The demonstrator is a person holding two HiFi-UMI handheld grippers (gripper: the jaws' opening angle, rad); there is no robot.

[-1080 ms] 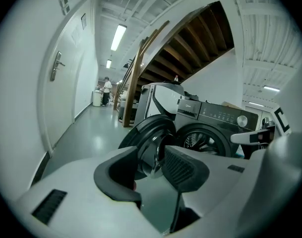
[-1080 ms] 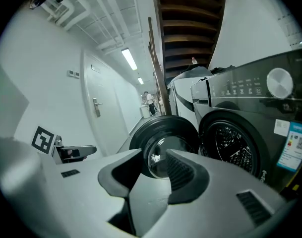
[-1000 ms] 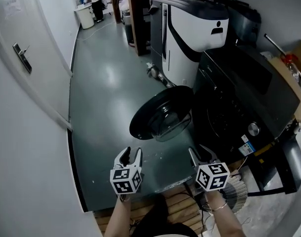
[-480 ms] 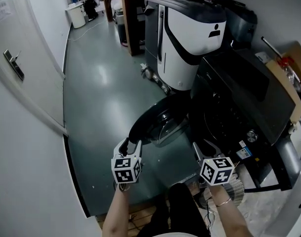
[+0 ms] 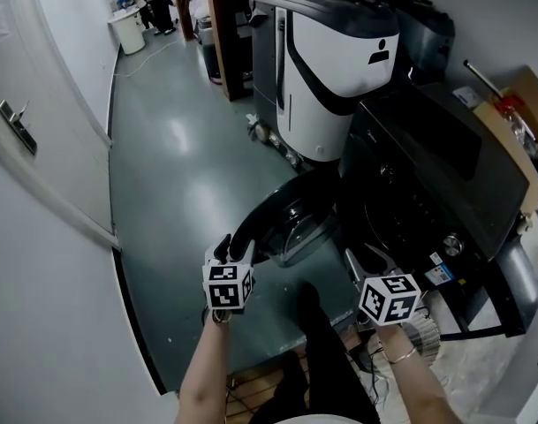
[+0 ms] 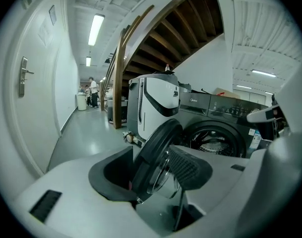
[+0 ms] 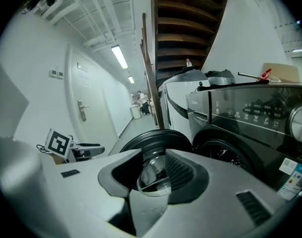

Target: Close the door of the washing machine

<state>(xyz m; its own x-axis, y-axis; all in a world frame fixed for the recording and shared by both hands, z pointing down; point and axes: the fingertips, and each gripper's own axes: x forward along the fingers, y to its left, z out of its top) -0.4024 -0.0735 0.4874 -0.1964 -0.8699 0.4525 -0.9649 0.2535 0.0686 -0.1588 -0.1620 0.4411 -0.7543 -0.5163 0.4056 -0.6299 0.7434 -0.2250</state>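
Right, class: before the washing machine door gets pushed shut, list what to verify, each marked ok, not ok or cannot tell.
1. Door stands open: ok.
2. Left tongs not clamping: ok; jaws have just been opening, door rim lines up between them, unpressed.
3. Right tongs empty: ok, open.
4. Drum opening unobstructed: cannot tell; lower rim hidden.

Left gripper [image 6: 156,158] jaws just opened wider, door [image 6: 160,135] rim between them, washing machine [image 6: 225,114] beyond

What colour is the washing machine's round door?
The door is black with clear glass, best in the head view.
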